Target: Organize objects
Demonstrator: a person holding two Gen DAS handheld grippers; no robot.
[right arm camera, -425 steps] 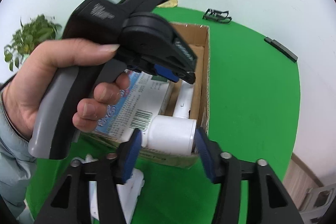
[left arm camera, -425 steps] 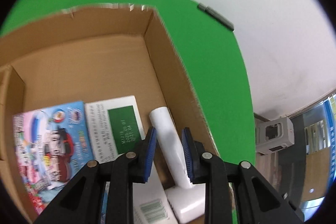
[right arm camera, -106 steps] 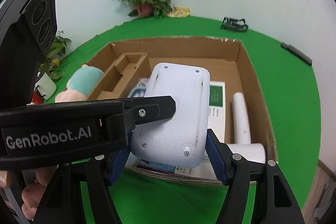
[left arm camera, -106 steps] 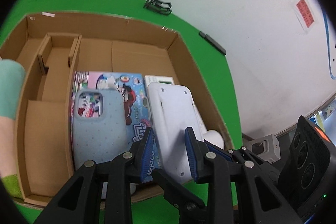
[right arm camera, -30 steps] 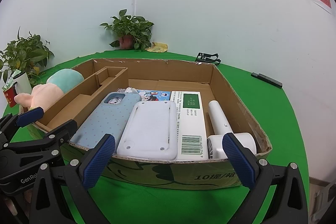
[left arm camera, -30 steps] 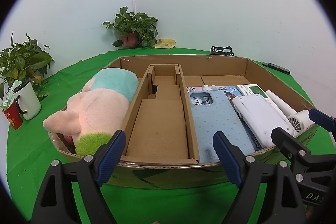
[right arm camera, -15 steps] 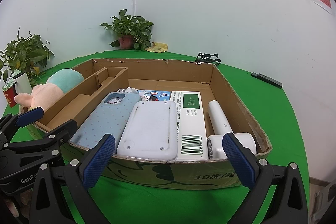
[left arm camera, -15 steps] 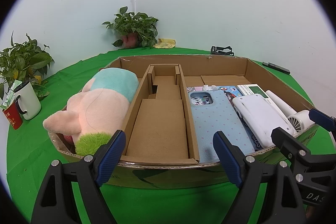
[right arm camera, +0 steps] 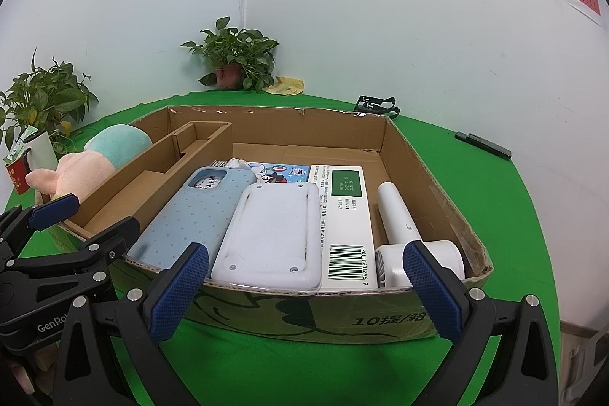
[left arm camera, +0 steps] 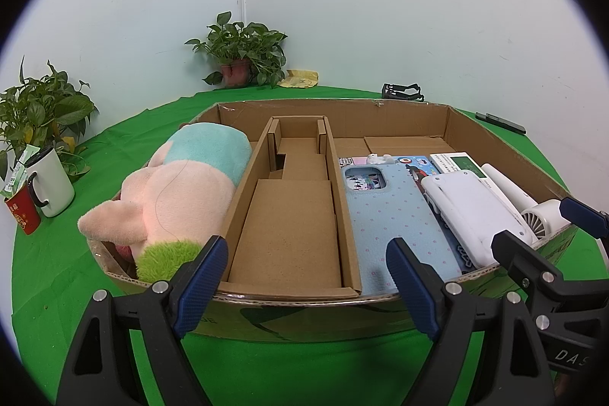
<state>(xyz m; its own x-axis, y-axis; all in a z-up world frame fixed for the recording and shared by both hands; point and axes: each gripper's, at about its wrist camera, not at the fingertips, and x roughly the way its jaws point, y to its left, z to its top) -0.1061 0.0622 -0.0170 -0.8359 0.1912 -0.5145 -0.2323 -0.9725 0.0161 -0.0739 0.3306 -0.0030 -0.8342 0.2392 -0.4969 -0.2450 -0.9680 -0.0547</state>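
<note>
Both grippers hang just short of the near wall of the cardboard box [left arm camera: 399, 113], the left gripper [left arm camera: 306, 267] and the right gripper [right arm camera: 304, 276] each spread wide with nothing between the pads, which looks to me like a pause with the packing done. Inside, the plush toy [left arm camera: 179, 185] fills the left compartment, its long axis running front to back, green end nearest. The middle divider section is bare. On the right, the blue phone case [right arm camera: 198, 212], white pad [right arm camera: 272, 238], barcoded box [right arm camera: 346, 227] and handheld fan [right arm camera: 399, 215] lie flat side by side, all lengthwise toward the far wall, probably to use the width neatly.
</note>
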